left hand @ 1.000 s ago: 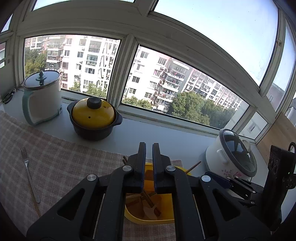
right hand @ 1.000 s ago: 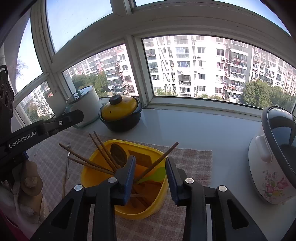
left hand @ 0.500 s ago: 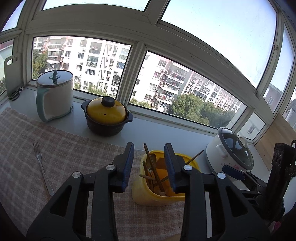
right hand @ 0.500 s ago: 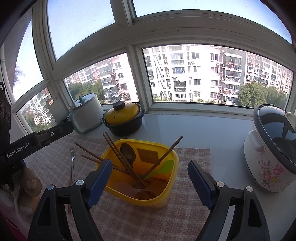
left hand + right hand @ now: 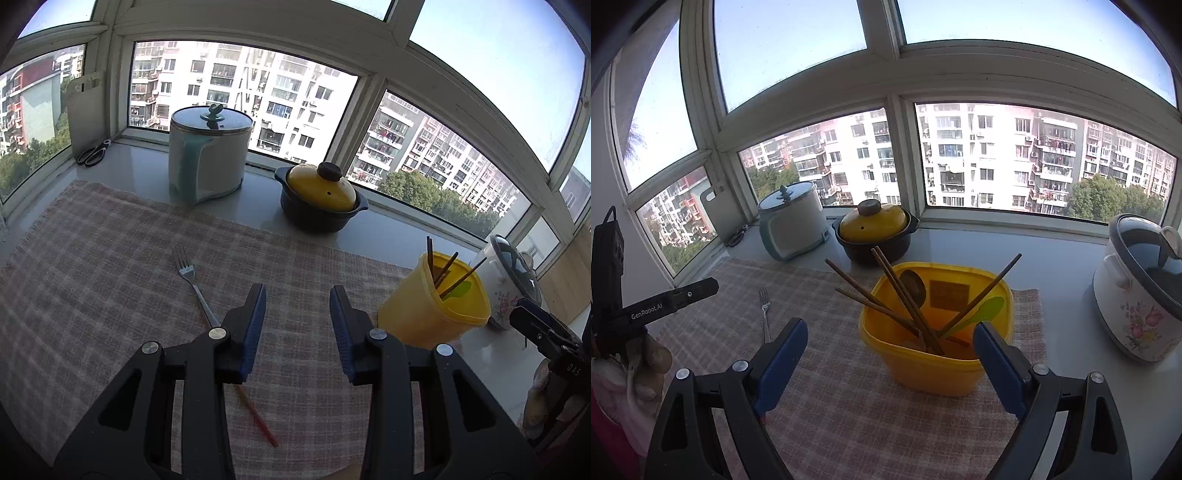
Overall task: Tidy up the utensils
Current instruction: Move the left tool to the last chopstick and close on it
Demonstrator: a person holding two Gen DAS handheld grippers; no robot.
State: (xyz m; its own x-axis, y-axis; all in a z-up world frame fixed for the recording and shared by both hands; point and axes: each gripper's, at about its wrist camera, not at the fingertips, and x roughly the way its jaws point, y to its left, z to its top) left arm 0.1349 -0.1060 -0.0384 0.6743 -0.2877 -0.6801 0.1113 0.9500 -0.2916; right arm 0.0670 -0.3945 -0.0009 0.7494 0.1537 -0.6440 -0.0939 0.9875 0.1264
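We see the left gripper (image 5: 297, 325) parted over the checked cloth (image 5: 110, 280), nothing between its blue pads (image 5: 255, 328); the gap is moderate. Its jaws opened within the last second, and no utensil is held. A fork (image 5: 192, 284) lies flat on the cloth just left of the left finger, tines toward the window, handle running under that finger; a red-tipped stick (image 5: 258, 417) shows on the cloth below the finger, in line with the handle. Whether it belongs to the fork we cannot tell. The yellow tub (image 5: 432, 314) stands to the right of this gripper, apart from it, with chopsticks (image 5: 439, 269) sticking up out of it. We see the right gripper (image 5: 890, 339) spread wide, its jaws having just been opening; the tub (image 5: 934, 365) sits between the fingers in view, but the pads do not press on it. Inside the tub: several brown chopsticks (image 5: 905, 299) leaning out, a brown ladle (image 5: 912, 288), a green spoon (image 5: 982, 310). Behind, on the sill: a white pot (image 5: 792, 221), a dark casserole (image 5: 873, 232) with yellow lid, and at right a flowered cooker (image 5: 1137, 291). Scissors (image 5: 92, 153) lie at the far left corner.
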